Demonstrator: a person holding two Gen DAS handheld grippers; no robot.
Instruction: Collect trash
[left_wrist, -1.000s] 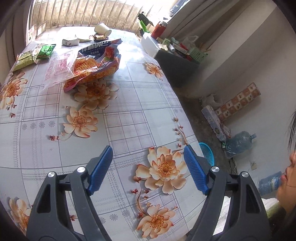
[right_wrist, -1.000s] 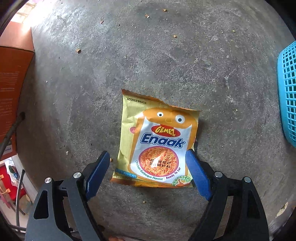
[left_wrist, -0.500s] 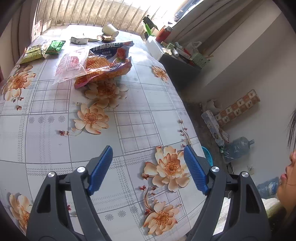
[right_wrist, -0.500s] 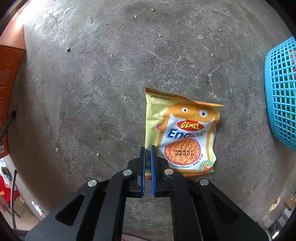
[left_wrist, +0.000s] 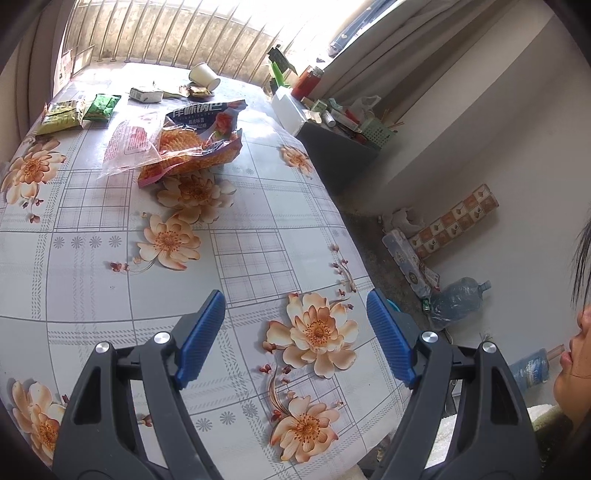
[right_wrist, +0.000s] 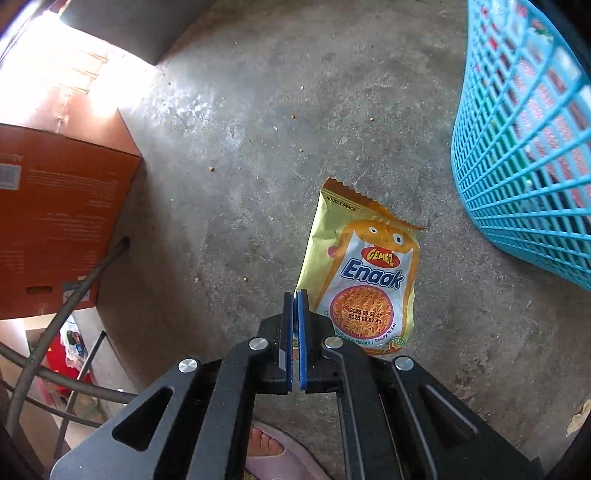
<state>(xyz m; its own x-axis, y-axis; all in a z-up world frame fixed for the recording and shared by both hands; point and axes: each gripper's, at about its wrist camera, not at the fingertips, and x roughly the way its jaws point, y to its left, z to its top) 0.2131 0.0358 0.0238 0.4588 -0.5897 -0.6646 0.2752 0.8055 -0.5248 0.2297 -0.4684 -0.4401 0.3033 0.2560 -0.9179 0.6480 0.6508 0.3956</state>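
Packet (right_wrist: 364, 273) corner hidden between pinching right gripper (right_wrist: 295, 299) pads | left gripper (left_wrist: 295, 314) spread, empty | basket (right_wrist: 517, 147) cut off

Left gripper (left_wrist: 295, 319) jaws wide, empty, above floral tablecloth (left_wrist: 255, 251); torn snack bags (left_wrist: 184, 147) at 11 o'clock.

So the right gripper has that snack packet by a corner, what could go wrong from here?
1. The right gripper is shut on only the lower left corner of the noodle snack packet, so the slick wrapper could slip out and drop back onto the concrete floor.
2. Hanging from one corner, the packet could swing and catch the blue basket on its mesh wall instead of dropping inside.
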